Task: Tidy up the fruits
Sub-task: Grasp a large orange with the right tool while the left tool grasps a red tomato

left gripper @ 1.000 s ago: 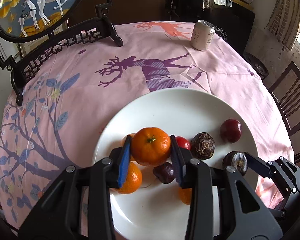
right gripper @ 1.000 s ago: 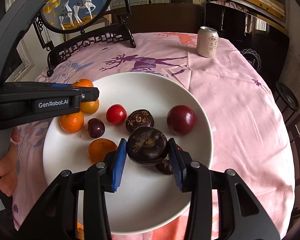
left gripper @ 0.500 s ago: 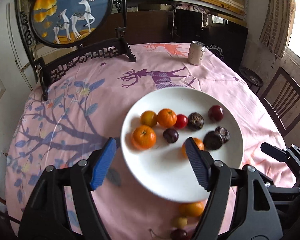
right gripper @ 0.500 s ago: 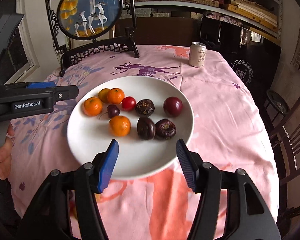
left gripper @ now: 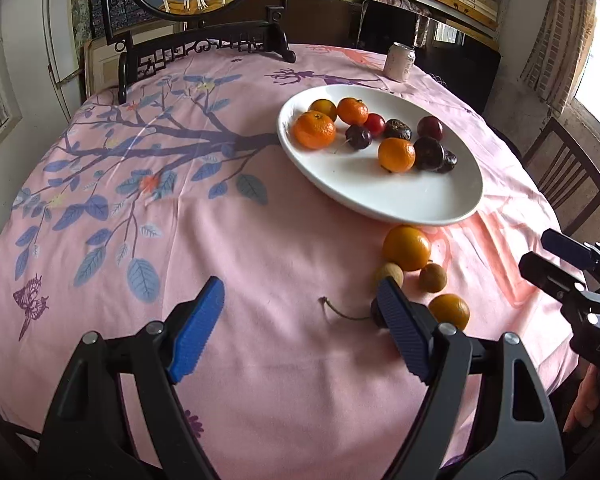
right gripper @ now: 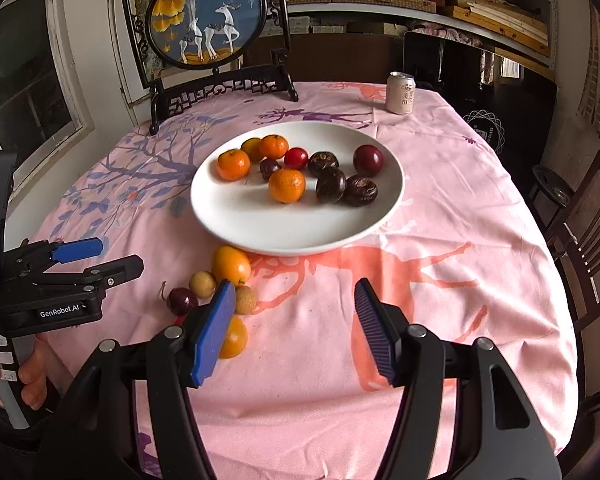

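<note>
You are holding both grippers, left gripper (left gripper: pixel 300 320) and right gripper (right gripper: pixel 296 324), low over the tablecloth (right gripper: pixel 440 280) with jaws spread wide and gripping nothing. Nine fruits are sitting on the white plate (right gripper: pixel 284 232). Five are lying loose just beside its near rim: an orange (right gripper: pixel 231 265), a cherry (right gripper: pixel 182 300), three small ones. Likely you are hovering there because those come next.
</note>
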Demonstrator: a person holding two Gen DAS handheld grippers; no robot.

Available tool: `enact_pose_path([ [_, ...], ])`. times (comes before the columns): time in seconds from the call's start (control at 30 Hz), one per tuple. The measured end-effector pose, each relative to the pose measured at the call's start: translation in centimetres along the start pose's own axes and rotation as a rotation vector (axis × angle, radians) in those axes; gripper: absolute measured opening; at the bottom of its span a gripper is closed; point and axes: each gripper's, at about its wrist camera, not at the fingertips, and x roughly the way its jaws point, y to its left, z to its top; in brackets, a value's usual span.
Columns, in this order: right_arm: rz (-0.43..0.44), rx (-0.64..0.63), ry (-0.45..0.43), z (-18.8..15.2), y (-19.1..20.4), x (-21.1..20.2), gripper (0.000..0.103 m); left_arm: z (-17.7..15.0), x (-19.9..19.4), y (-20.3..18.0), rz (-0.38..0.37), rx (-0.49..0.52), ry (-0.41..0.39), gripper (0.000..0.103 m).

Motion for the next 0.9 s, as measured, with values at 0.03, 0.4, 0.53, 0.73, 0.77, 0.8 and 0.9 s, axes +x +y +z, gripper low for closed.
enact_pose_path([
  [0.03, 0.005, -0.003, 0.014, -0.5, 0.3, 0.2, 0.062, -0.4, -0.2, 0.0, 0.002, 0.005, 0.000, 0.081],
  [0.4, 0.084, -0.070, 0.113, -3.4, 3.3, 3.2, 0.062, -3.5, -1.6, -0.5, -0.046, 0.047, 0.029, 0.086],
  [0.53, 0.091, -0.081, 0.115, -3.1, 3.5, 4.8, 0.062, -3.9, -1.6, -0.8, -0.050, 0.052, 0.044, 0.086],
  [0.73, 0.186, -0.050, 0.105, -2.4, 2.7, 5.3, 0.037, -4.1, -1.3, -1.8, -0.044, 0.071, 0.069, 0.086],
  [0.77, 0.188, -0.055, 0.111, -2.4, 2.7, 5.2, 0.037, -4.1, -1.1, -2.1, -0.046, 0.074, 0.074, 0.086],
  [0.8, 0.191, -0.066, 0.124, -2.4, 2.8, 5.3, 0.037, -4.1, -0.9, -2.4, -0.047, 0.077, 0.079, 0.086],
  [0.9, 0.208, -0.044, 0.133, -2.4, 2.5, 5.8, 0.037, -4.0, -0.4, -3.1, -0.037, 0.077, 0.090, 0.086],
])
